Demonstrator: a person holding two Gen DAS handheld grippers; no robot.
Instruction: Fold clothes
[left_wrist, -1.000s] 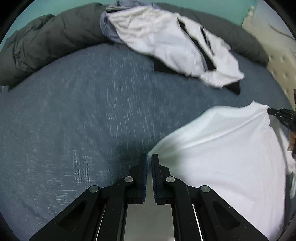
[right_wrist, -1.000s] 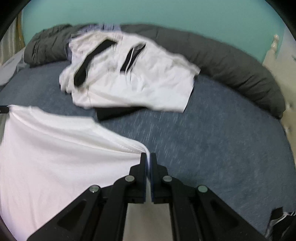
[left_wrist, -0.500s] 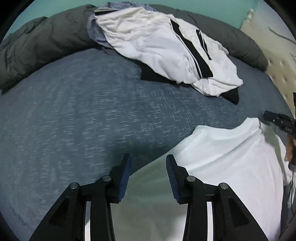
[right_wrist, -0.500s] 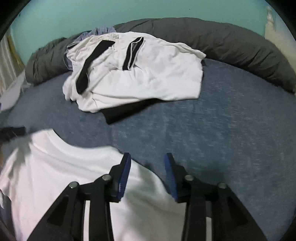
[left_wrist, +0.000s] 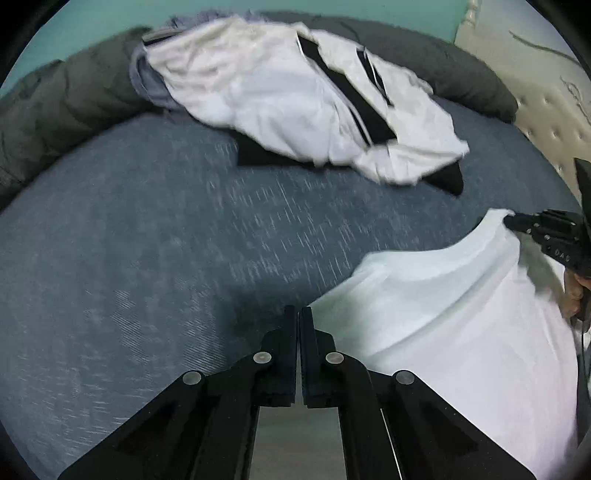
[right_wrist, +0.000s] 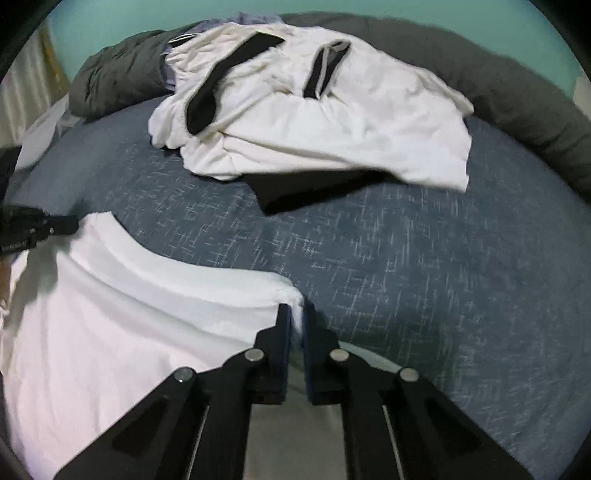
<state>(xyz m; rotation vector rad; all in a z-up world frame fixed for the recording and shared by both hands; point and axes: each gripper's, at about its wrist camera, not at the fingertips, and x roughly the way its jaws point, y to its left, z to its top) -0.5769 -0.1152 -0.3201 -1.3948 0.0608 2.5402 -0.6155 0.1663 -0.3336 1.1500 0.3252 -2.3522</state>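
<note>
A plain white shirt (left_wrist: 461, 325) lies spread on the blue bed sheet (left_wrist: 147, 240), low and to the right in the left wrist view. My left gripper (left_wrist: 299, 317) is shut on its near left corner. In the right wrist view the same white shirt (right_wrist: 110, 332) fills the lower left, and my right gripper (right_wrist: 297, 314) is shut with white cloth pinched between its fingers. Each gripper shows in the other's view, holding an end of the shirt's top edge: the right gripper (left_wrist: 513, 221) and the left gripper (right_wrist: 70, 223).
A loose pile of clothes (right_wrist: 314, 110), white with black stripes over a black piece, lies at the back of the bed. Behind it runs a rolled dark grey duvet (right_wrist: 517, 92). A cream tufted headboard (left_wrist: 546, 92) stands at the right. A hand (left_wrist: 574, 291) shows behind the right gripper.
Both grippers were shut on the shirt a second ago, stood open over it half a second ago, and are now shut again on the shirt's edge.
</note>
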